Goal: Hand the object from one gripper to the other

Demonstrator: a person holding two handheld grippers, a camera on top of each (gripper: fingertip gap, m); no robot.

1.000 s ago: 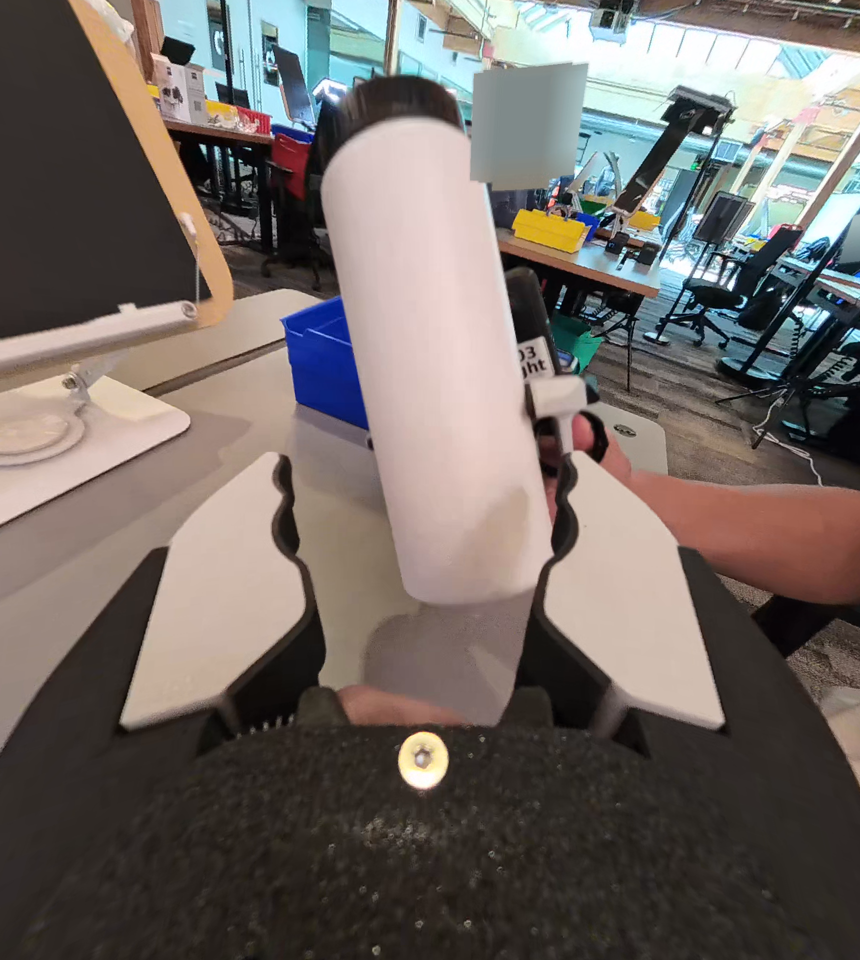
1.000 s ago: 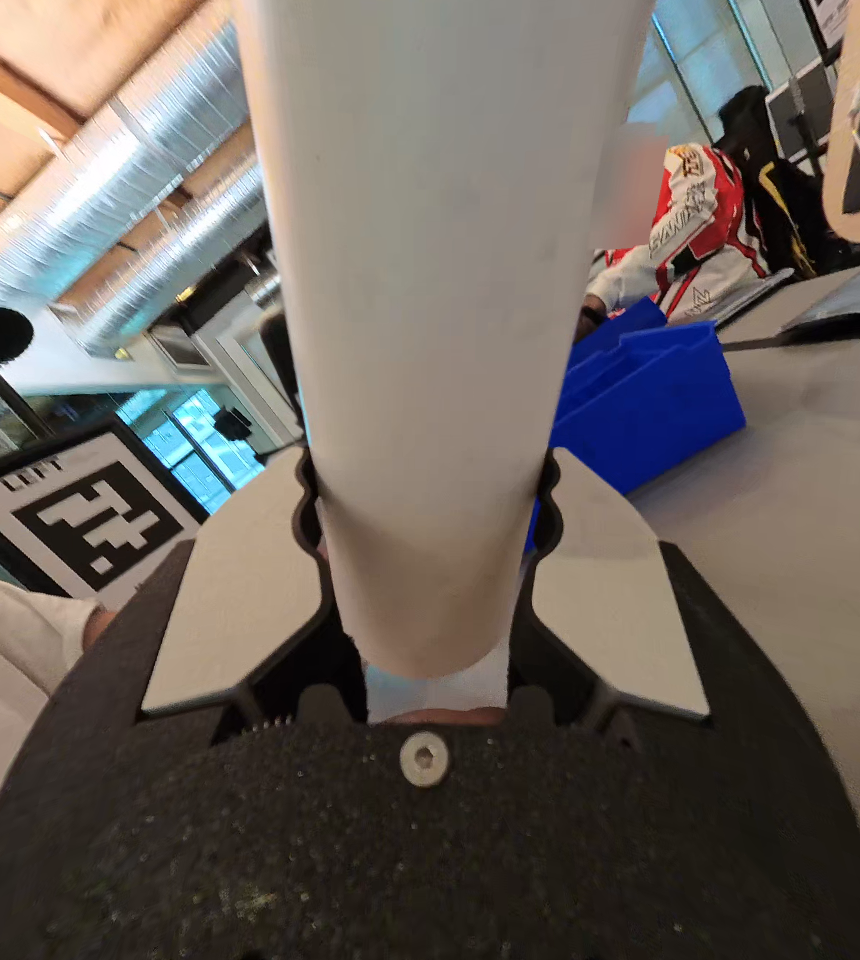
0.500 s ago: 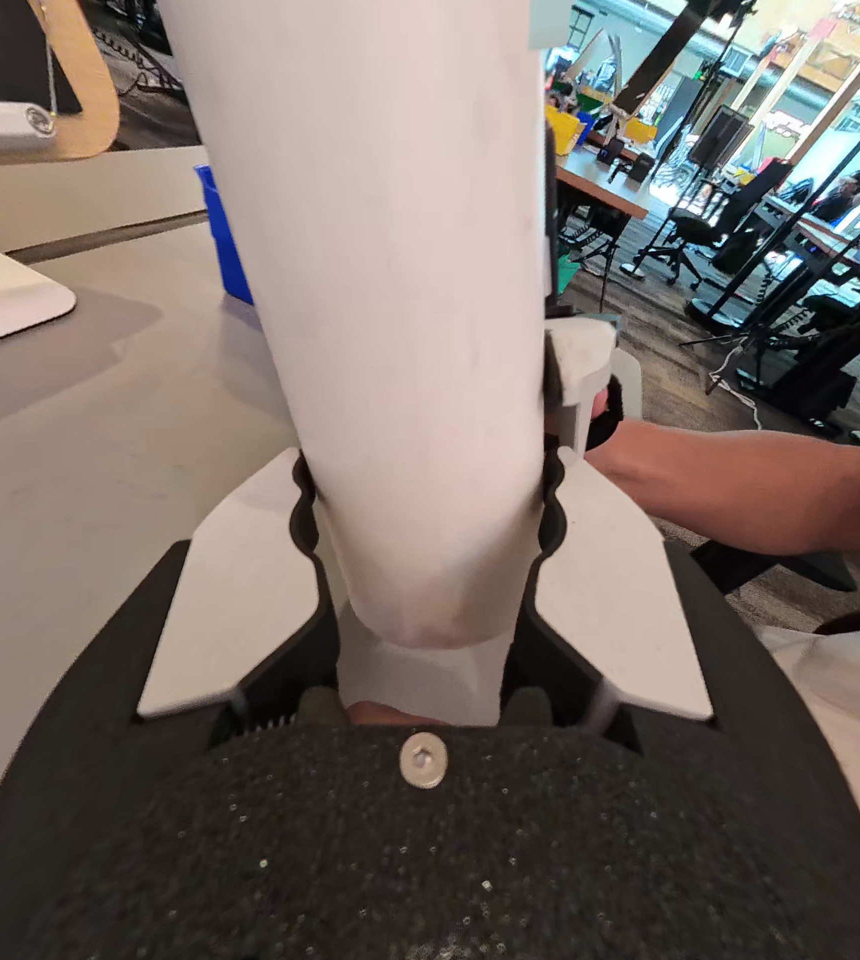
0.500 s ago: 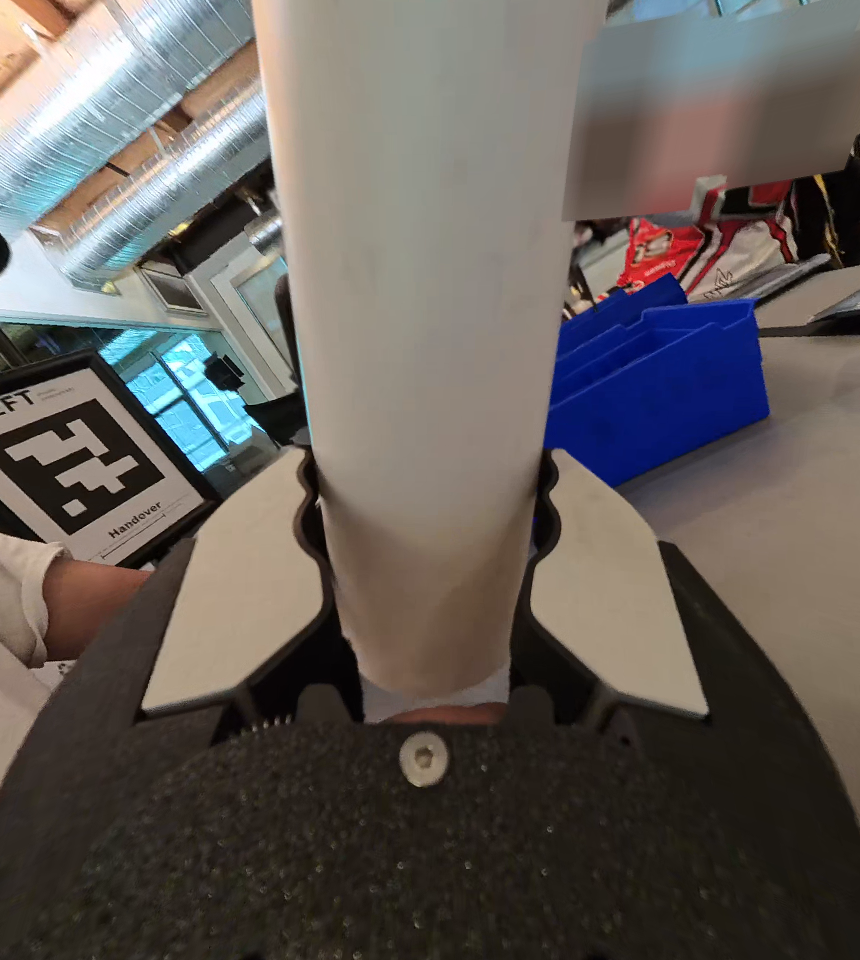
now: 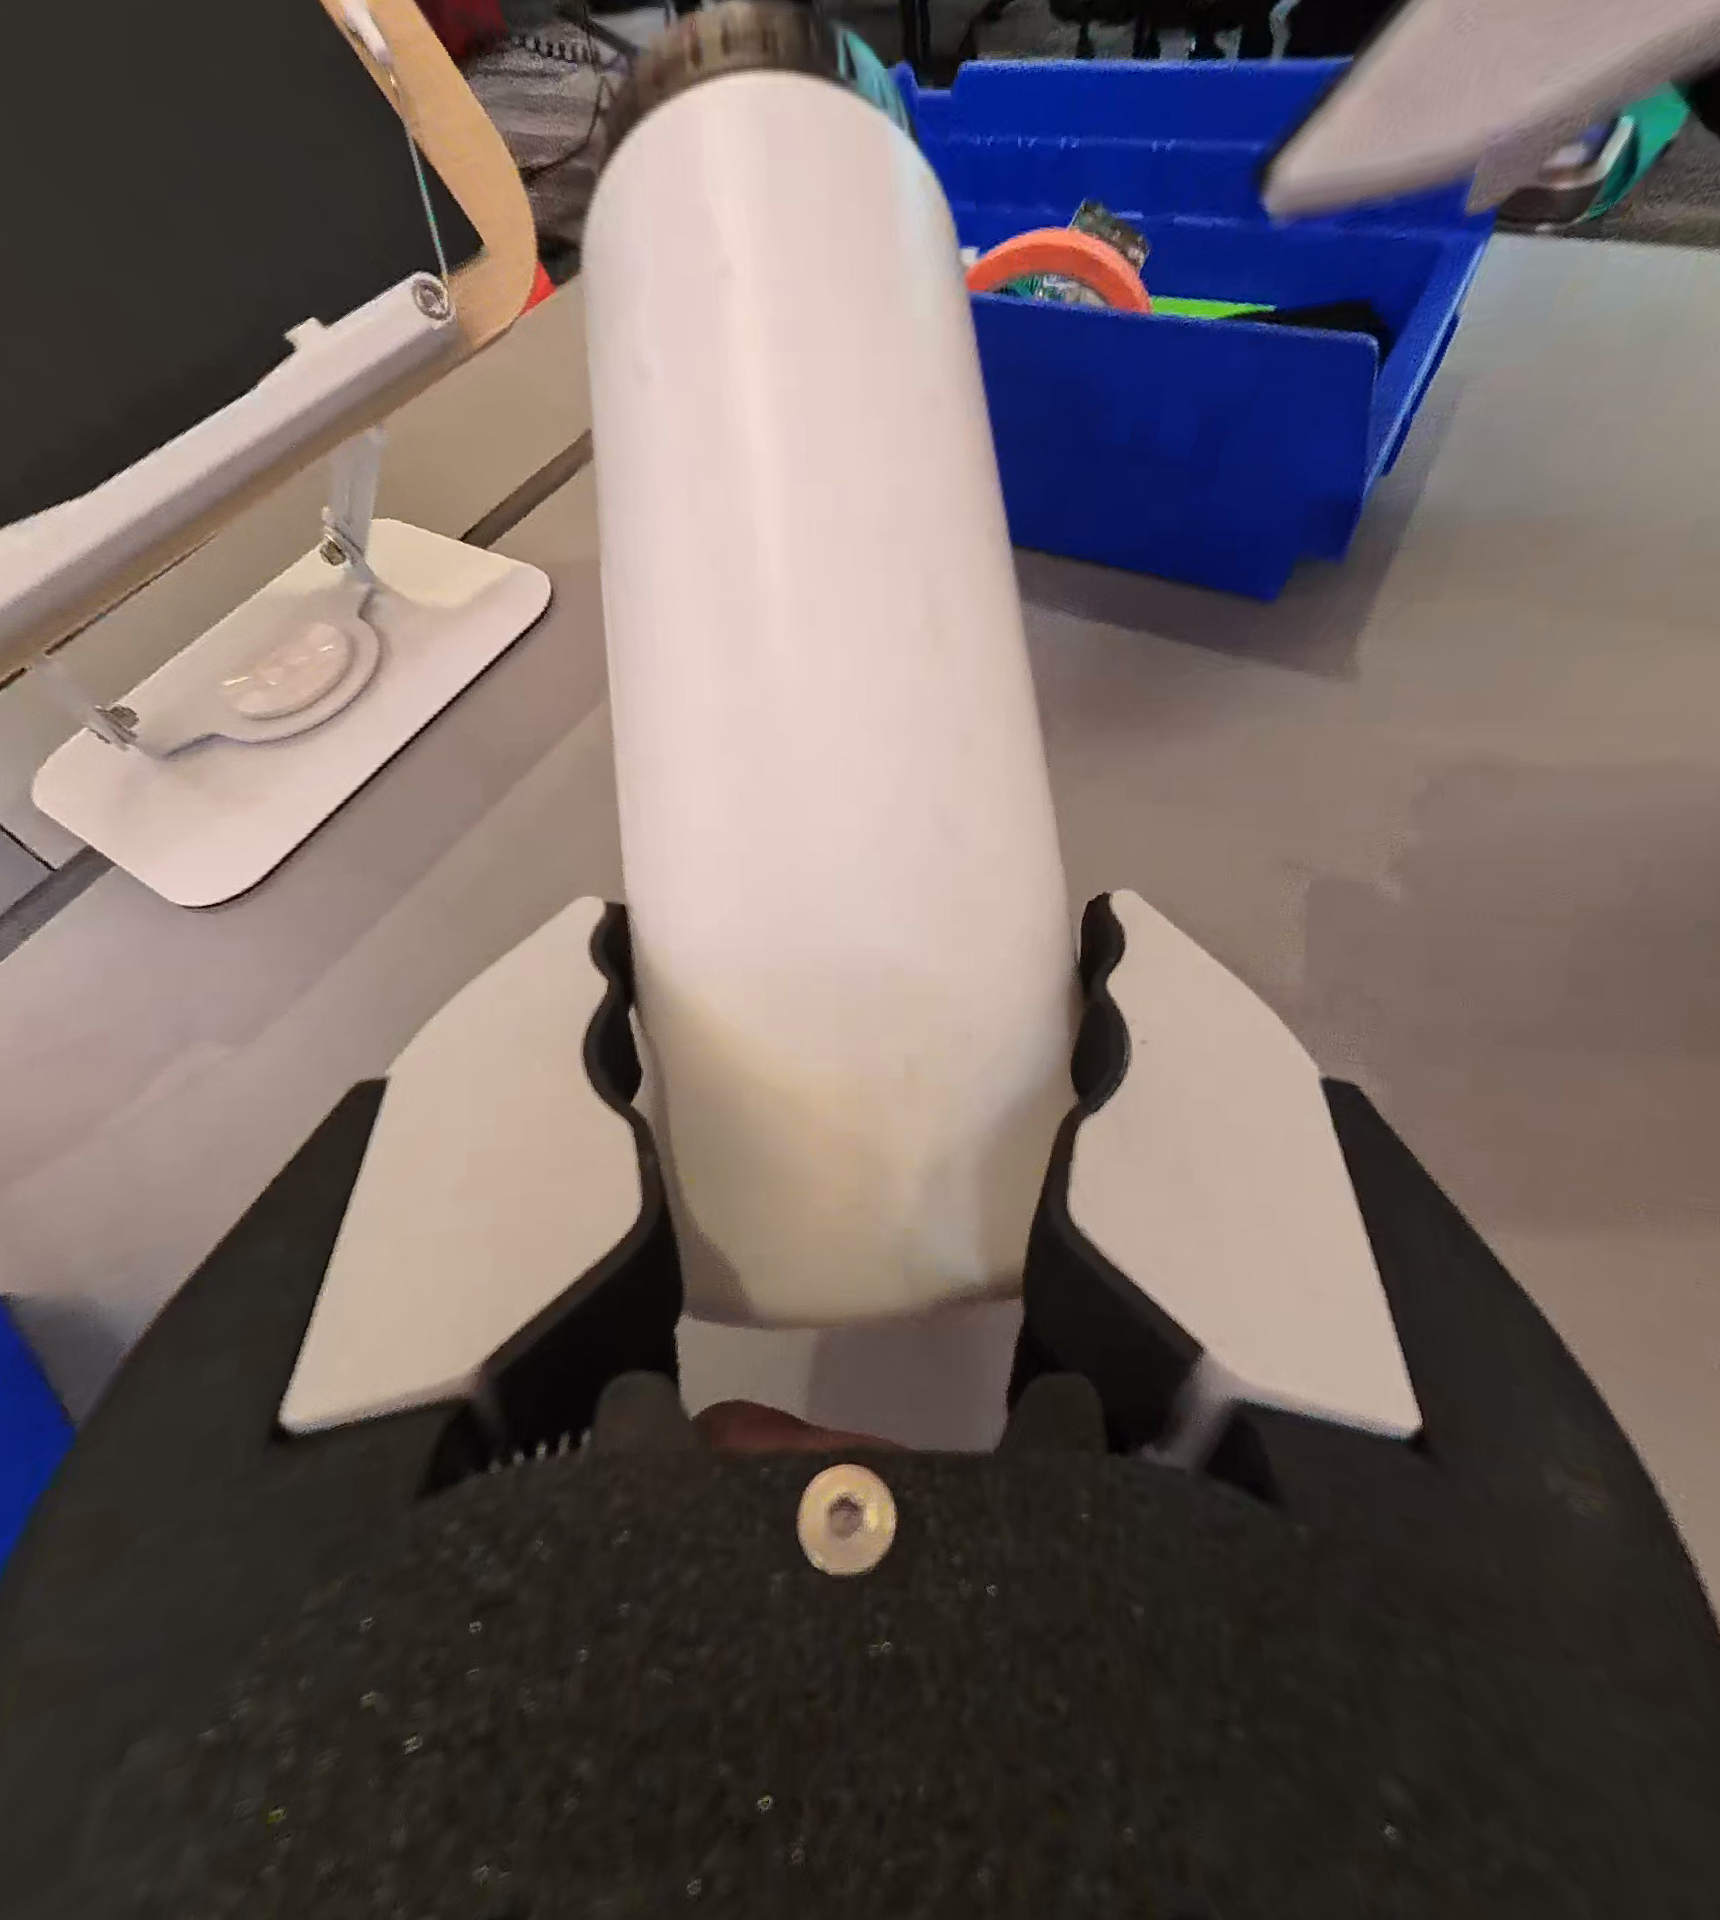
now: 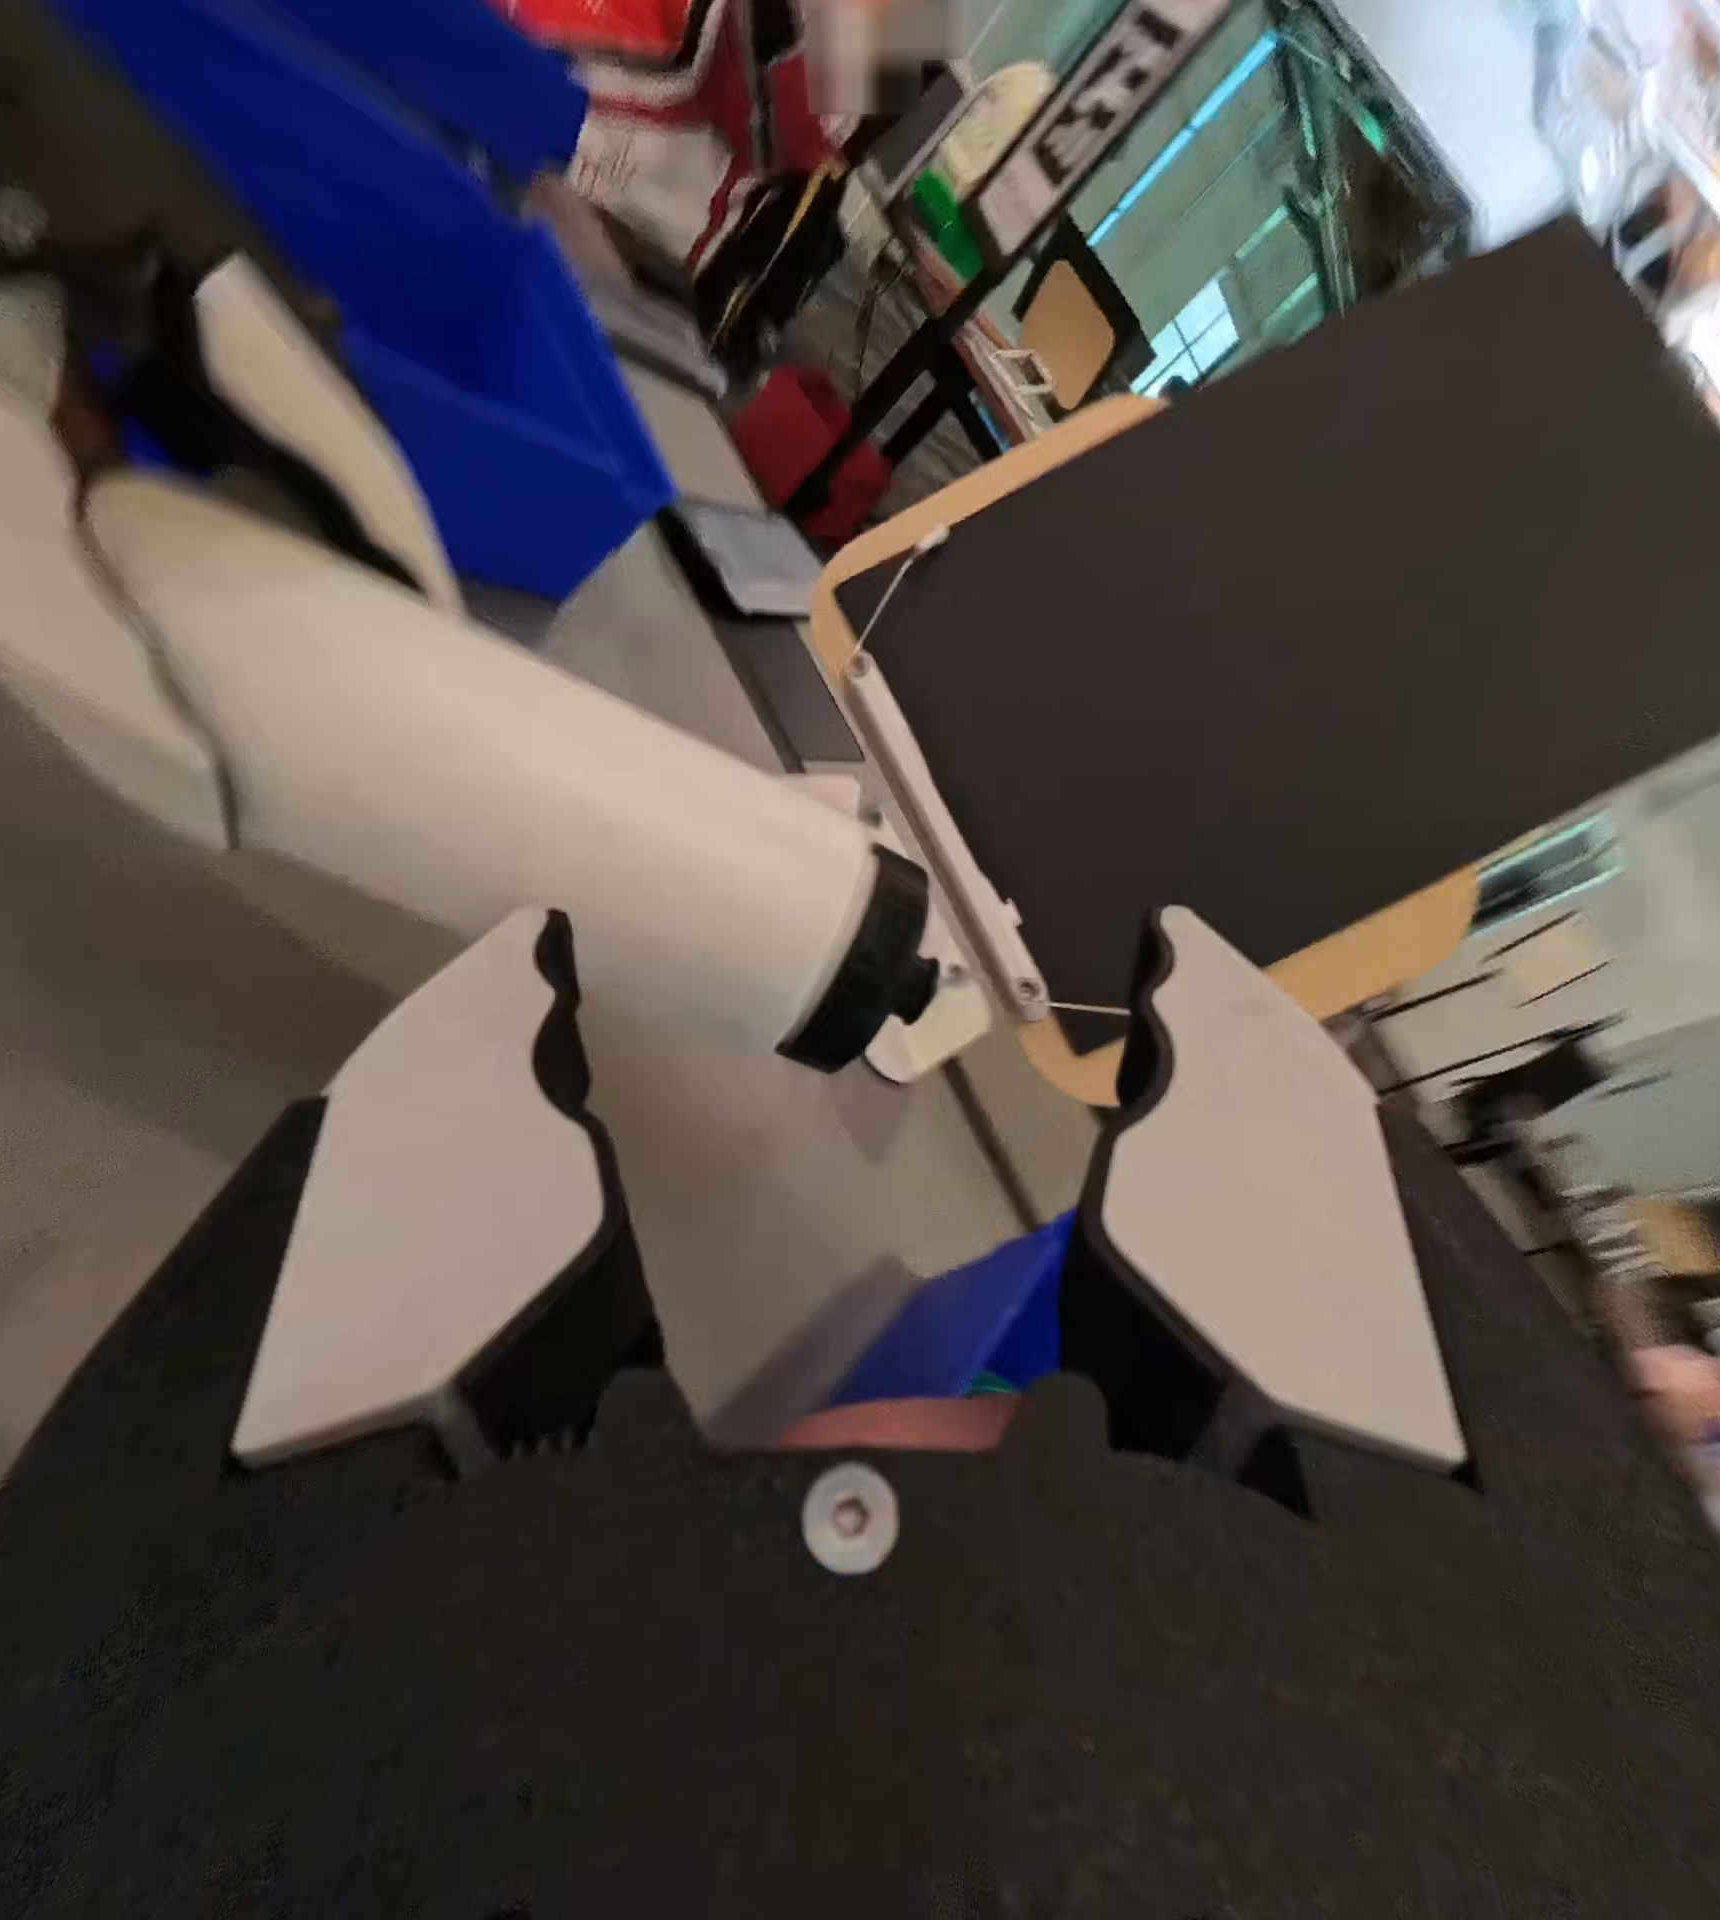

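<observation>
A white bottle [image 5: 814,623] with a black cap [image 5: 731,52] stands between the fingers of my left gripper [image 5: 851,997], which is shut on its lower end and holds it tilted over the grey table [image 5: 1407,831]. In the right wrist view the same bottle [image 6: 471,769] lies slanted, cap [image 6: 866,966] towards the camera, with the left gripper [image 6: 160,395] on its far end. My right gripper [image 6: 851,956] is open and empty. Its fingertips sit just short of the cap and do not touch it.
A blue bin [image 5: 1178,416] holding an orange tape roll [image 5: 1058,265] stands behind the bottle. A dark panel with a tan edge [image 5: 108,208] on a white stand [image 5: 295,707] is at the left. Another blue bin [image 6: 970,1320] shows below the right gripper.
My right gripper has opened, let go of the bottle and drawn back. My left gripper has closed on the bottle and swung it down towards the table.
</observation>
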